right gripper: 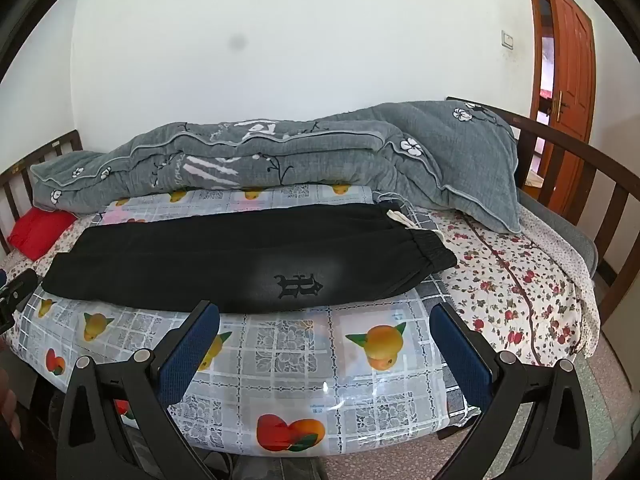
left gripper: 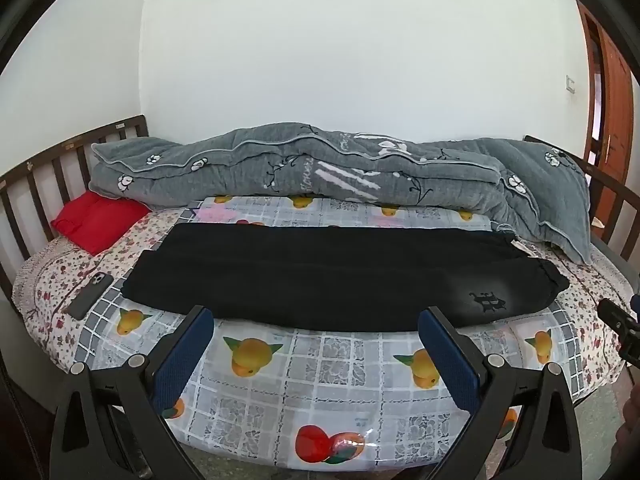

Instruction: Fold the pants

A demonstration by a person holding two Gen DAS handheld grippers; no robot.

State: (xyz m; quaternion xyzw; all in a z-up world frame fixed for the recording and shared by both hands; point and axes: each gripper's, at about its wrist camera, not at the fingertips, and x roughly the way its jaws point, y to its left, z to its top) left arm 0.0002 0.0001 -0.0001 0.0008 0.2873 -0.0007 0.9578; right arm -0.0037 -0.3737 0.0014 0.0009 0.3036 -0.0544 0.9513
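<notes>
Black pants (left gripper: 320,272) lie flat and lengthwise across the bed, folded leg over leg, waistband with white drawstring at the right, a dark emblem near the front right. They also show in the right wrist view (right gripper: 240,264). My left gripper (left gripper: 316,320) is open and empty, held in front of the bed's near edge, just short of the pants. My right gripper (right gripper: 326,316) is open and empty, likewise short of the pants, near the emblem (right gripper: 298,285). The right gripper's tip shows at the right edge of the left view (left gripper: 618,320).
The bed carries a fruit-print plastic cover (left gripper: 328,364) over a floral sheet. A grey quilt (left gripper: 320,164) lies along the wall behind the pants. A red cushion (left gripper: 96,220) and a phone (left gripper: 88,294) lie at the left. Wooden rails (right gripper: 580,184) bound both ends.
</notes>
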